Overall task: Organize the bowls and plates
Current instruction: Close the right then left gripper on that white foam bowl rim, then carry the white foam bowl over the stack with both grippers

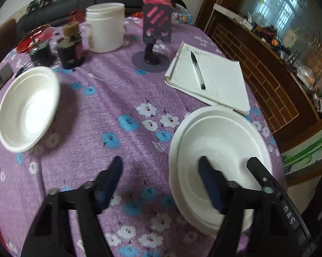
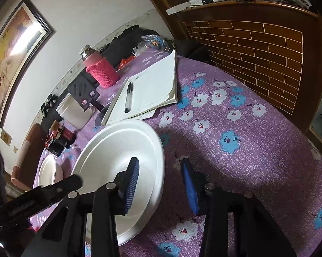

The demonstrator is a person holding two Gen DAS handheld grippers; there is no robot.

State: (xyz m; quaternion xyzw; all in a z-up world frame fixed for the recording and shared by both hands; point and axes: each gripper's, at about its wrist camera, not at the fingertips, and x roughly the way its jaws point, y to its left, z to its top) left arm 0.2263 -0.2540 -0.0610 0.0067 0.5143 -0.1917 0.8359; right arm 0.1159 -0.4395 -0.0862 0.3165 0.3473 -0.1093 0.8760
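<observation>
**Two wrist cameras, one flowered table**

The left wrist fisheye looks down and forward across the purple tablecloth [image 1: 118, 98] from close above, toward the back wall. The right wrist fisheye sits nearer still and tilted, facing the brick-patterned wooden partition [image 2: 257, 49]. Both views take in the stacked white plates [image 1: 220, 141], the notebook [image 1: 212, 79] and the lone bowl [image 1: 28, 109].

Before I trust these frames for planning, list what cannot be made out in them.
- Stacked plates: near rim hidden by the left gripper in the left wrist view; count unclear.
- Same stack: near part covered by the right gripper in the right wrist view.
- Lone bowl: small and partly hidden behind the stack there.
- Notebook writing: too faint to read.
- Jars: blurred labels.
</observation>
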